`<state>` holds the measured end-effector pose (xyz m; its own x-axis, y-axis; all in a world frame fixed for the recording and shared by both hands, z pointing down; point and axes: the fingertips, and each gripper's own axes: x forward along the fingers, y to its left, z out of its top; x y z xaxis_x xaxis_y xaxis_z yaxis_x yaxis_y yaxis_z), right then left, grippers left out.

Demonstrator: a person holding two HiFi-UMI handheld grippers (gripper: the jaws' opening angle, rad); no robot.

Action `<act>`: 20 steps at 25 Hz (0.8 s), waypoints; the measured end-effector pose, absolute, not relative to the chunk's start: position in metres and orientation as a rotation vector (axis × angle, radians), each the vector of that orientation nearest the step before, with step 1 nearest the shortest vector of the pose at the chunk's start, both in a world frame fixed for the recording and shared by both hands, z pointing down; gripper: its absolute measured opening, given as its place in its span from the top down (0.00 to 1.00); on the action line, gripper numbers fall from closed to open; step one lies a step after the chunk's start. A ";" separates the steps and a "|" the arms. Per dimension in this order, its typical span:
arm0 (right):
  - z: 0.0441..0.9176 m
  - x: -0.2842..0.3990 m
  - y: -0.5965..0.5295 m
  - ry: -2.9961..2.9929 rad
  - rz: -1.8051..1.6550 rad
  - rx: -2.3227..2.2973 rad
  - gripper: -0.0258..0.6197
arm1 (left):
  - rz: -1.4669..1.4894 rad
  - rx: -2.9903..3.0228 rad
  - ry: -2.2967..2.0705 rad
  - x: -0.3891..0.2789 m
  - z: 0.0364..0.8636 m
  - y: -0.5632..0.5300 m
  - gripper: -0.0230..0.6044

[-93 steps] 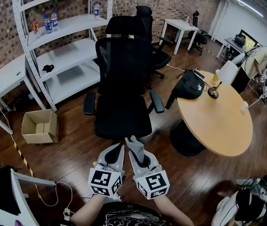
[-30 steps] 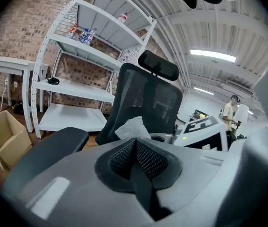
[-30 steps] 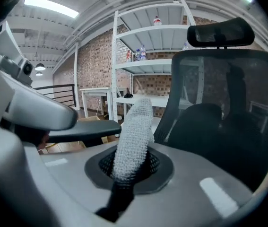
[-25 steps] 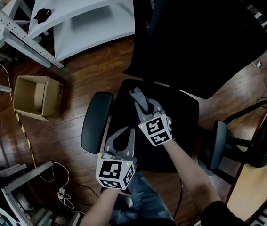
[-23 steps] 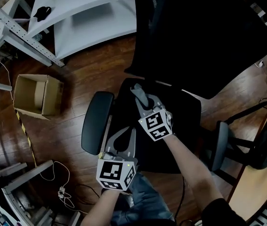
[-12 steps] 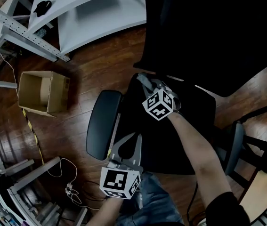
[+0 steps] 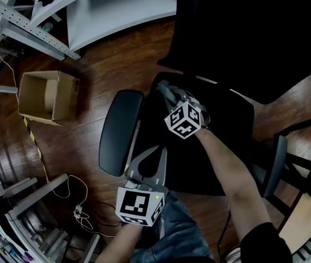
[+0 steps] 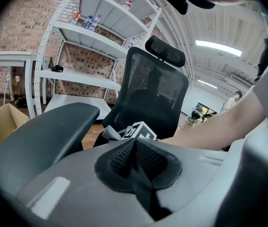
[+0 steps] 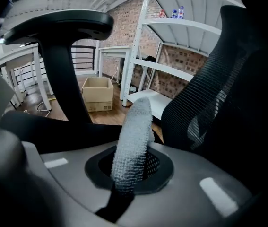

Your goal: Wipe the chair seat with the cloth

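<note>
The black chair seat [image 7: 210, 147] lies below me, with its mesh back [image 7: 254, 32] behind it. My right gripper [image 7: 170, 93] is shut on a grey cloth [image 7: 165, 89], held down at the seat's rear left corner. In the right gripper view the cloth [image 9: 133, 138] stands rolled up between the shut jaws, beside the chair back [image 9: 228, 84]. My left gripper [image 7: 151, 159] hovers shut and empty at the seat's front left, near the left armrest [image 7: 119, 131]. In the left gripper view its shut jaws [image 8: 134, 149] point at the armrest [image 8: 44, 134] and the right gripper's marker cube [image 8: 141, 130].
A cardboard box [image 7: 45, 96] sits open on the wooden floor to the left. A white shelf unit [image 7: 111, 7] stands behind it. The right armrest [image 7: 277, 160] borders the seat's other side. Cables [image 7: 81, 210] lie on the floor at the lower left.
I have come from standing before the chair to leaning over it. In the last second the right gripper pushed the cloth toward the seat's rear left; the left gripper stayed low.
</note>
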<state>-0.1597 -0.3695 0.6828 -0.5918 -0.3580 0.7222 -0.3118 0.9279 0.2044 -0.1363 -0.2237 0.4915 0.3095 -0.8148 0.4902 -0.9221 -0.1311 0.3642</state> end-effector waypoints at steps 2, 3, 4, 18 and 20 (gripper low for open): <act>0.680 -0.162 -0.352 -2.259 -0.076 0.450 0.94 | 0.230 1.987 -1.529 -0.134 0.491 -0.216 0.96; 0.680 -0.162 -0.342 -2.262 -0.080 0.441 0.94 | 0.233 1.993 -1.524 -0.133 0.491 -0.212 0.96; 0.680 -0.162 -0.333 -2.266 -0.083 0.437 0.94 | 0.237 1.998 -1.519 -0.132 0.491 -0.206 0.96; 0.660 -0.166 -0.174 -2.318 -0.022 0.457 0.94 | 0.296 2.033 -1.526 -0.158 0.485 -0.098 0.96; 0.659 -0.166 -0.151 -2.317 -0.012 0.462 0.94 | 0.306 2.046 -1.520 -0.161 0.485 -0.083 0.96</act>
